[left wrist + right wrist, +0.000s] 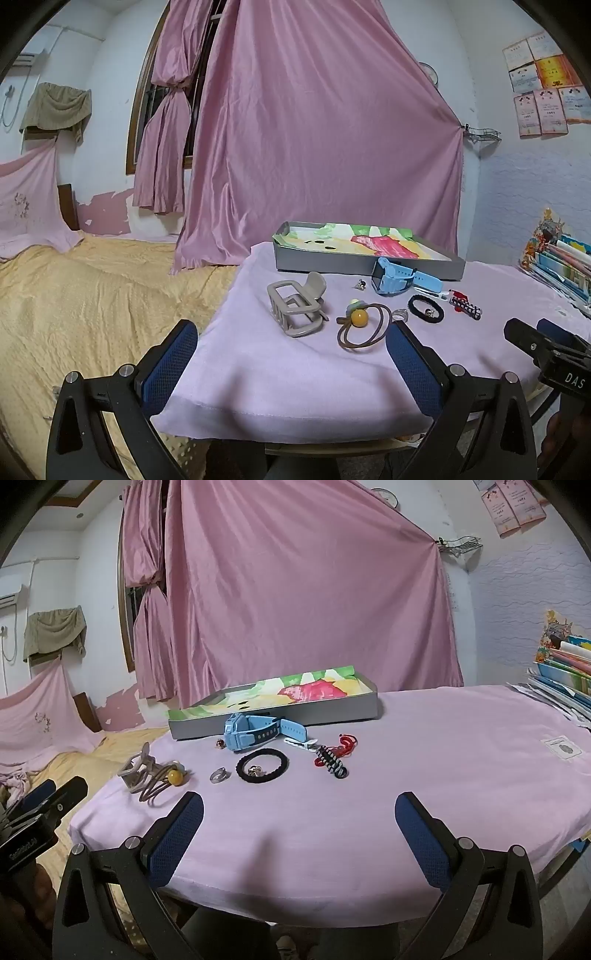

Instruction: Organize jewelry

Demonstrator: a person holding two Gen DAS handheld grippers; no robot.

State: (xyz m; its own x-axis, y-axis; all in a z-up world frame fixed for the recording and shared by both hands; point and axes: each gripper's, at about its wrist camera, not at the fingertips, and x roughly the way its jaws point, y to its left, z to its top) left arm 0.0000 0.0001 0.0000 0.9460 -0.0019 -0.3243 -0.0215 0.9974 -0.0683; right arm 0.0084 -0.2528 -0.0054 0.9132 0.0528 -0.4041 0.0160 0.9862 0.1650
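Plainly nothing is picked up yet: both grippers hang at the near edge of the worktop with their jaws spread wide and nothing between the pads. The left gripper looks across bare lilac cloth; just ahead of it lies the grey claw clip, and a little to the right of that, close to its right finger, the brown tie with a yellow bead. The right gripper faces an empty patch of cloth too; ahead and to its left sit the ring and the black band, with a small charm inside the band's loop. Straight ahead lies the braid, with a red cord touching it. Farther out the blue watch leans against the front wall of the tray, which stands at the far side with a coloured lining and seemingly no jewelry in it.

So the task seems at its start, the step in hand being the choice of a first piece. For the left gripper the clip is the natural pick: move forward, lower over it, close across its body, then carry it up and over the tray's wall. The ring and charm are small and flat on soft cloth, so they will likely need a lower, more careful pinch.
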